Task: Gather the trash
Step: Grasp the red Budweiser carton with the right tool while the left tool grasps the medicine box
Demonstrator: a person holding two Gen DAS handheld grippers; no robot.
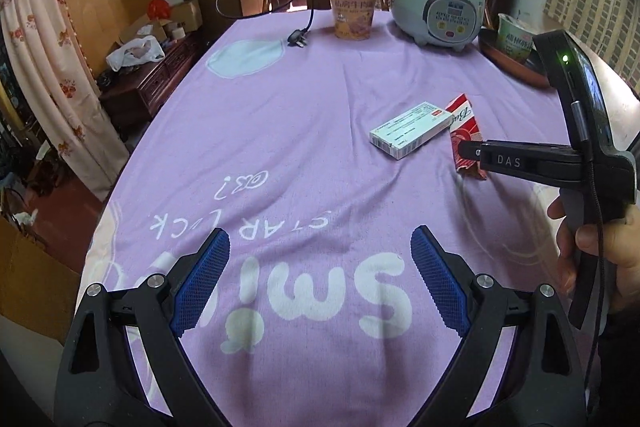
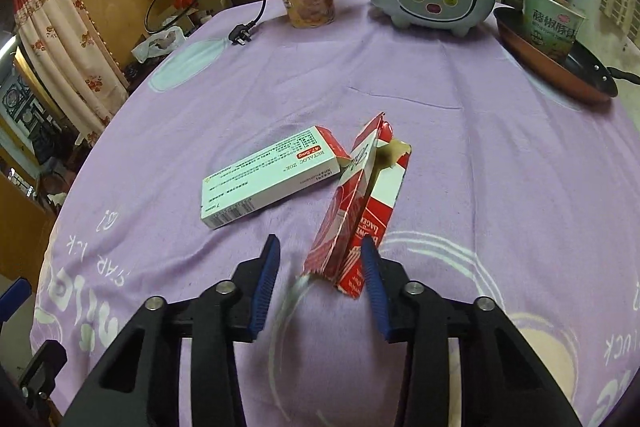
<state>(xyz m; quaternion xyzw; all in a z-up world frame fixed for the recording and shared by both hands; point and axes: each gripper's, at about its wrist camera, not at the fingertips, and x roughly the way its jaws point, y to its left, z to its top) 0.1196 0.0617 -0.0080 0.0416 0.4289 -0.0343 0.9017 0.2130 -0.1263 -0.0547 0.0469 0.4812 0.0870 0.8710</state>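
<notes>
The red carton (image 2: 362, 203) lay mid-table beside the white box (image 2: 269, 175), its near end between my right tongs' (image 2: 322, 273) parted fingers, while my left tongs (image 1: 320, 275) gaped empty.

The right gripper (image 1: 466, 151) covers the lower part of the red wrapper (image 1: 464, 131) in the left wrist view. The pan (image 2: 556, 67) handle is cut by the picture edge. The small print on the white box (image 2: 272, 175) is unreadable.
</notes>
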